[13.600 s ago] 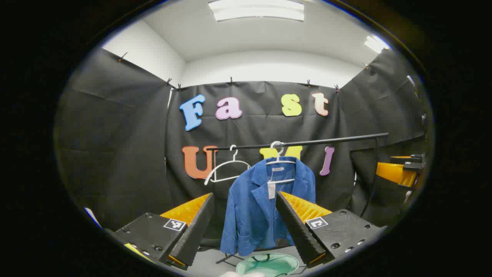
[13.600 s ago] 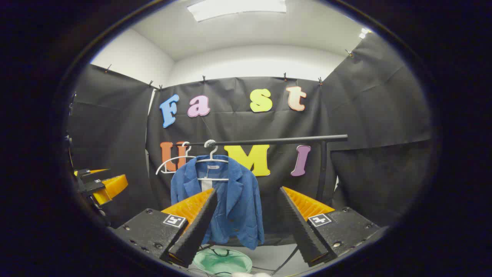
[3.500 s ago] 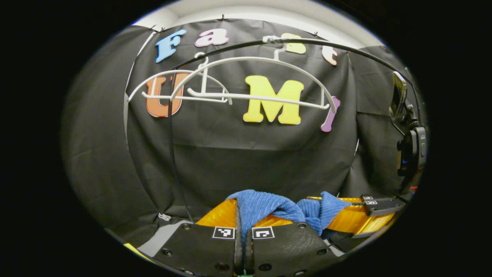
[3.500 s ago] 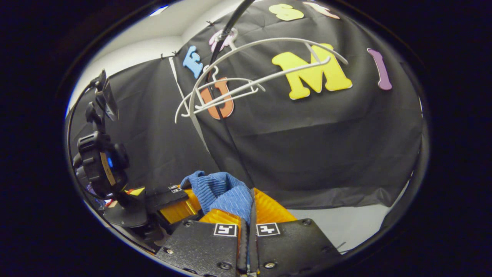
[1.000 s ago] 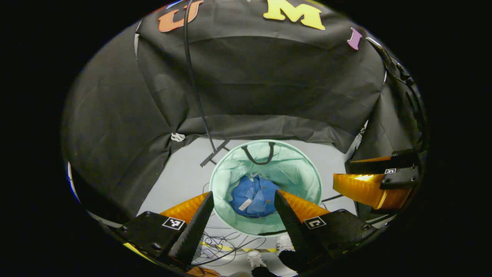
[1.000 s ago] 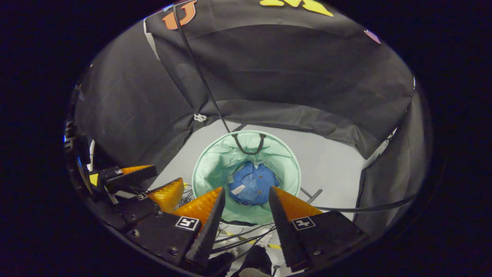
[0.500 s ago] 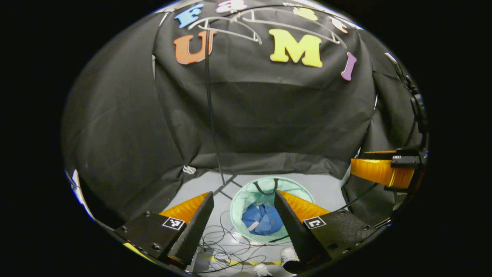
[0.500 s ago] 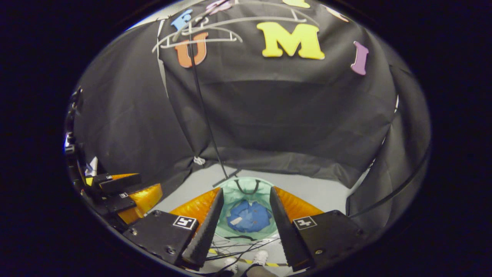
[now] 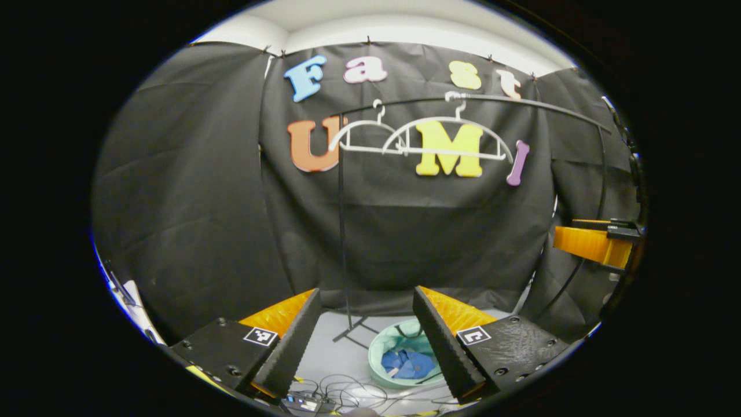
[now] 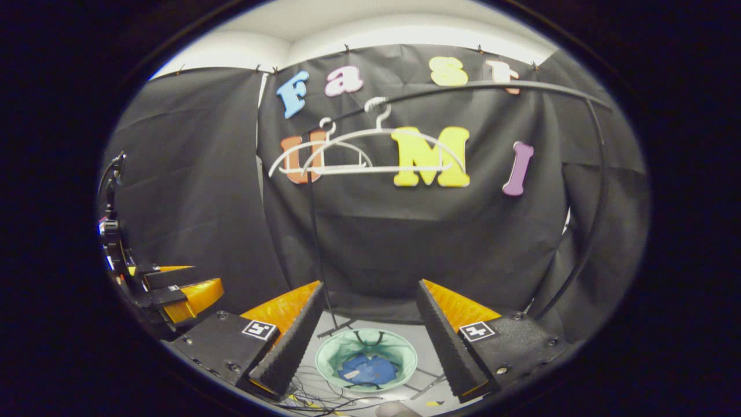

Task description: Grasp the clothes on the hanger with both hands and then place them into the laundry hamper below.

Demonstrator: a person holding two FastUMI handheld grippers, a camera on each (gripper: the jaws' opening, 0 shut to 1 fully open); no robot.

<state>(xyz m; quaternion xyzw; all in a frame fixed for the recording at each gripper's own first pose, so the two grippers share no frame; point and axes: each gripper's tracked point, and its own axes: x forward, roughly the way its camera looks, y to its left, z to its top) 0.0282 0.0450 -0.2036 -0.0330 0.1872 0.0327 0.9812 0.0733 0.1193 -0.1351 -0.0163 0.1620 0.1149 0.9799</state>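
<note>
**Jacket in hamper; both grippers empty**

Left gripper view, left to right. The left gripper point(image 9: 370, 347) hangs with its fingers spread wide, nothing between them. Through the gap stands the upright post of the clothes rack point(image 9: 341, 231), its foot on the grey floor point(image 9: 347, 359). Just right of that foot sits the pale green laundry hamper point(image 9: 382, 353) with the blue jacket point(image 9: 408, 365) crumpled inside — partly hidden by the gripper's right finger. Loose cables point(image 9: 341, 397) lie on the floor in front of the hamper. Overhead, two white hangers point(image 9: 448, 139) hang bare on the rack's bar. At the far right edge, the right gripper point(image 9: 593, 243) shows; its state cannot be judged from here.

Right gripper view, left to right. The left gripper point(image 10: 173, 289) appears at the left edge, held well above the floor. The right gripper point(image 10: 365, 336) is also spread wide and holds nothing. Between its fingers, down on the floor, the hamper point(image 10: 330, 359) is seen from above with the jacket point(image 10: 370, 368) lying at its bottom. The two hangers point(image 10: 370, 153) hang empty above.
</note>
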